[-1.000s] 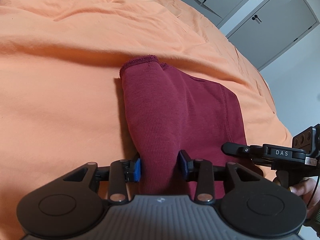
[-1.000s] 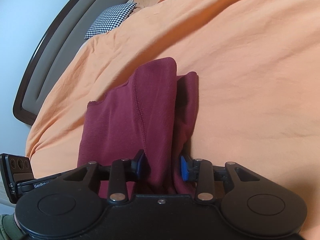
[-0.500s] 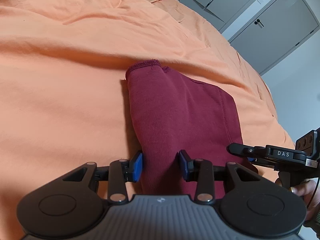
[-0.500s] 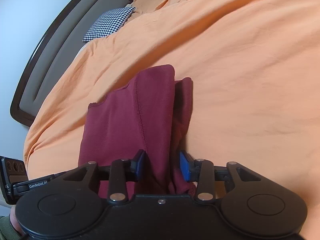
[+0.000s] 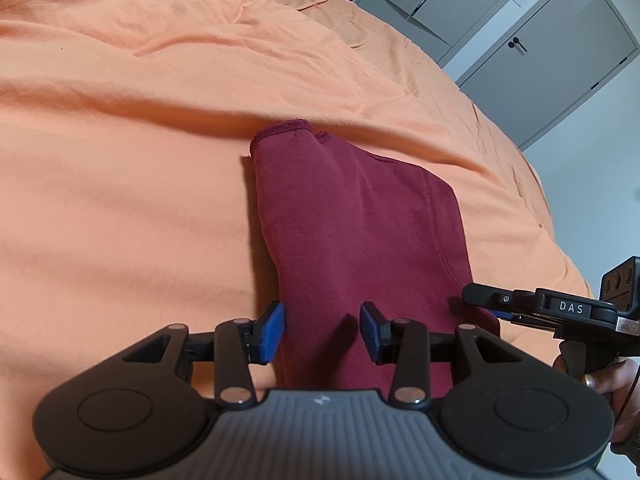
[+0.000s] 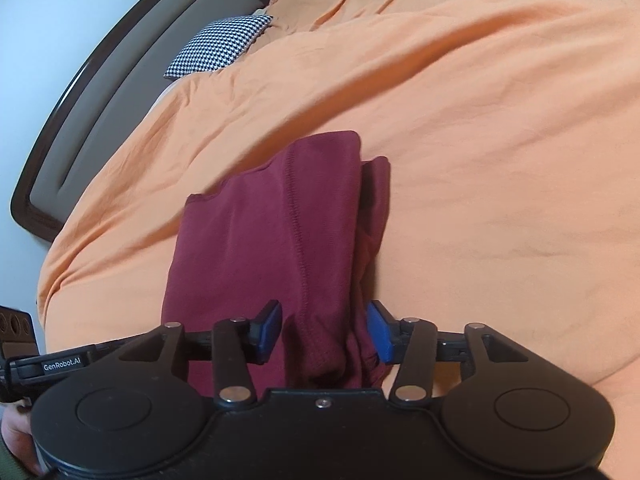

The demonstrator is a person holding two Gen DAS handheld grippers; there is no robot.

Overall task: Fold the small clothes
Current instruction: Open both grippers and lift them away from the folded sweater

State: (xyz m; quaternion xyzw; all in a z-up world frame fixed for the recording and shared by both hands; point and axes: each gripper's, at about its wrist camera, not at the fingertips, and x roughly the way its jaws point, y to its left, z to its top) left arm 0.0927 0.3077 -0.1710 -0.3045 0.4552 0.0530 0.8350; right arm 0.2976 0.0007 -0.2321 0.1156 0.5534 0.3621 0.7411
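Observation:
A folded dark red garment [image 5: 352, 220] lies on the orange bed sheet [image 5: 120, 200]. My left gripper [image 5: 322, 332] is open over the garment's near left edge, with cloth between its blue pads but not pinched. My right gripper [image 6: 326, 332] is open over the garment's [image 6: 272, 232] near right edge, where loose folds bunch between the pads. Each gripper shows in the other's view, the right one [image 5: 540, 312] at the garment's right corner and the left one [image 6: 52, 364] at the lower left.
The orange sheet covers the whole bed. A checked pillow [image 6: 220, 46] and the dark headboard [image 6: 120, 92] lie at the far left in the right wrist view. Grey cupboards [image 5: 540, 48] stand beyond the bed.
Both grippers have opened wider and let the garment settle flat on the sheet. Both have backed off a little towards me.

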